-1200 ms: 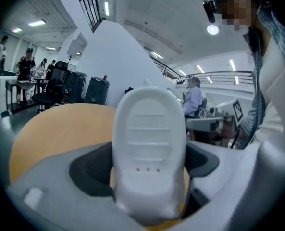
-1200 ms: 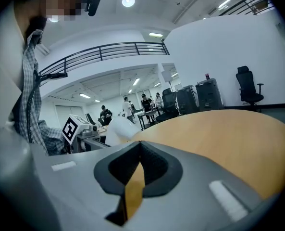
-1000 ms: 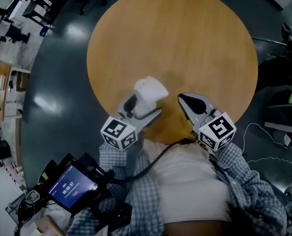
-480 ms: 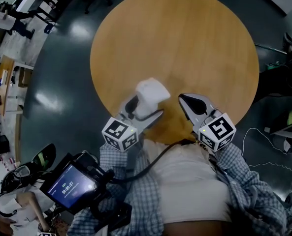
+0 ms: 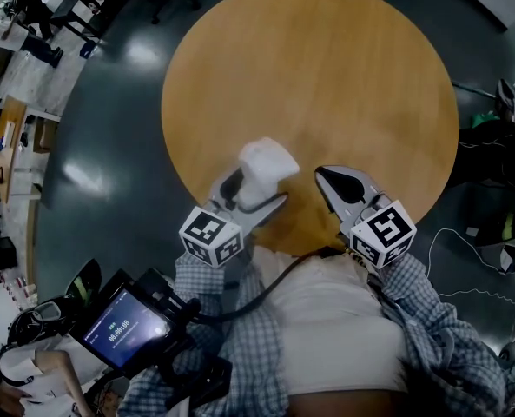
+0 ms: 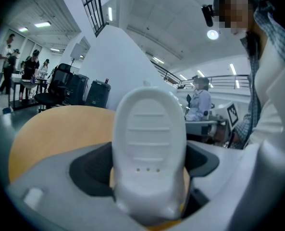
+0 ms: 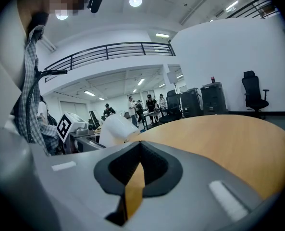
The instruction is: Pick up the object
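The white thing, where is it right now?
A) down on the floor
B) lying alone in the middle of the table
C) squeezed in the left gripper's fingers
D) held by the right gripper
C: the left gripper has its fingers shut on the white thing, while the right gripper is shut with nothing in it.

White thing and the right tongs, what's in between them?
Nothing: in the head view only bare table shows between the white thing and the right tongs.
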`<state>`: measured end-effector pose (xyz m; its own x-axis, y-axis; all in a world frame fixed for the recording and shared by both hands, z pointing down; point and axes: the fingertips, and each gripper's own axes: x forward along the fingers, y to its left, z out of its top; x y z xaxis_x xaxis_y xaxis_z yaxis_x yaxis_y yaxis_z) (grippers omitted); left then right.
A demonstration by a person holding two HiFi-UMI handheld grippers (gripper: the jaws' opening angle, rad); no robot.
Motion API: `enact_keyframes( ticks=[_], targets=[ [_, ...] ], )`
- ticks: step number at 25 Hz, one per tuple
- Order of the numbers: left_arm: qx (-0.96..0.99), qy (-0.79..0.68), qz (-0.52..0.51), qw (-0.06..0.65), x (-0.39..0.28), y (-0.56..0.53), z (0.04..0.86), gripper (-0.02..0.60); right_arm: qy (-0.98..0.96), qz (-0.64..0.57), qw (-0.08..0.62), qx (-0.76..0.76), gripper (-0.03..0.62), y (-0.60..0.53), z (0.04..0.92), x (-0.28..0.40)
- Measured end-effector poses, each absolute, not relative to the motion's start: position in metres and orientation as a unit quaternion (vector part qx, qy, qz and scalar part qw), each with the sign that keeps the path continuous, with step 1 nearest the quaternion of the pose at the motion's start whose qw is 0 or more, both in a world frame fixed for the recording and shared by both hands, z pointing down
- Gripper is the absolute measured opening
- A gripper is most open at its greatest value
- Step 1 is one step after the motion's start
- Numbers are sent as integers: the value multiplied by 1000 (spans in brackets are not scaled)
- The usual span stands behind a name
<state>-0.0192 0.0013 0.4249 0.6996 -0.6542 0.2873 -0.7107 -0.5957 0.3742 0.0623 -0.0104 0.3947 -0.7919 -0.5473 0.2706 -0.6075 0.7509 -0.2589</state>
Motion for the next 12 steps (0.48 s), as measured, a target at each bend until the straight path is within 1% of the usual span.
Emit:
enact_keyframes(
  ticks=[12],
  targets=[
    [892,-382,69,233,-20,3,429,439,-935,167,85,302,6,-9,394,59]
  ],
)
